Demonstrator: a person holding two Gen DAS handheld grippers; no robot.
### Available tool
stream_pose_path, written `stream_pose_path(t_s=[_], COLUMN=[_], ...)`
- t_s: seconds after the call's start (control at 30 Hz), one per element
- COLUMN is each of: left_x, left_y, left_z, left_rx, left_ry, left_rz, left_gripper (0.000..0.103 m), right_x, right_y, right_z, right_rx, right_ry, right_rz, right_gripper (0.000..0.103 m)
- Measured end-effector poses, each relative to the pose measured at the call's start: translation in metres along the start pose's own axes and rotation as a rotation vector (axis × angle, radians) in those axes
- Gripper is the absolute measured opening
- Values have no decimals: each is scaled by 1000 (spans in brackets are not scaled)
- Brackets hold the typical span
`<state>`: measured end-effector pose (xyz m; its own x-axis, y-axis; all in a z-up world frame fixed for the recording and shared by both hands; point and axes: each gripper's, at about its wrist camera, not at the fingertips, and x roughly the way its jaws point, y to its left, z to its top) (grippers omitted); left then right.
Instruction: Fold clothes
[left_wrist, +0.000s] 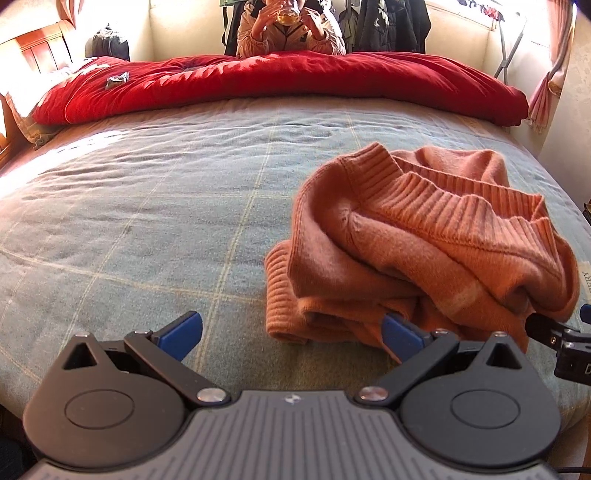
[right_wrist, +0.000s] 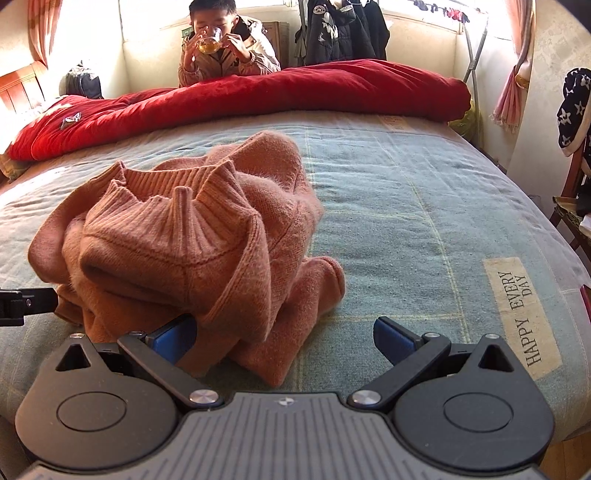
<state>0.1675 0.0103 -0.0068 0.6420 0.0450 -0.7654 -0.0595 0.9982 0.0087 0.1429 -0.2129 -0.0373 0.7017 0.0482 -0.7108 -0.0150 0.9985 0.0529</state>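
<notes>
On the bed (right_wrist: 424, 206), near its front edge, the sweater (right_wrist: 192, 240) lay bunched in a heap as you held the left gripper (left_wrist: 291, 334) and right gripper (right_wrist: 284, 338) wide open and empty at its near folds. A grab there risked catching several layers, likely dragging the heap instead of spreading it.

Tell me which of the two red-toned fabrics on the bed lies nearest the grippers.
The orange sweater, crumpled on the blue blanket right at both grippers' fingertips. The red quilt lies along the bed's far edge.
</notes>
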Motion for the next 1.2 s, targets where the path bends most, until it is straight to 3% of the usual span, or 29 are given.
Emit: stream_pose_path(t_s=[0.23,0.47,0.67,0.87,1.07,1.2], left_x=[38,49,54,71,106,121], left_y=[-1,4,-3,-19,-39,-25], left_z=[18,22,46,86,116,125], left_rx=[2,25,132,285,400,318], left_ry=[-11,-30,-37,-75,1,112], left_rz=[-40,-93,-82,-54,-2,-60], left_gripper=[103,103,103,103,103,103], right_x=[27,26,32,56,88,99], right_y=[-2,0,-4,-10,-8,-4], right_z=[11,17,42,95,146,159], right_rx=[-6,-82,-156,-214,-154,-101], right_ry=[4,-62,-113,-108,-13,97], right_rz=[56,72,111,183,241,255], right_gripper=[103,103,103,103,103,103])
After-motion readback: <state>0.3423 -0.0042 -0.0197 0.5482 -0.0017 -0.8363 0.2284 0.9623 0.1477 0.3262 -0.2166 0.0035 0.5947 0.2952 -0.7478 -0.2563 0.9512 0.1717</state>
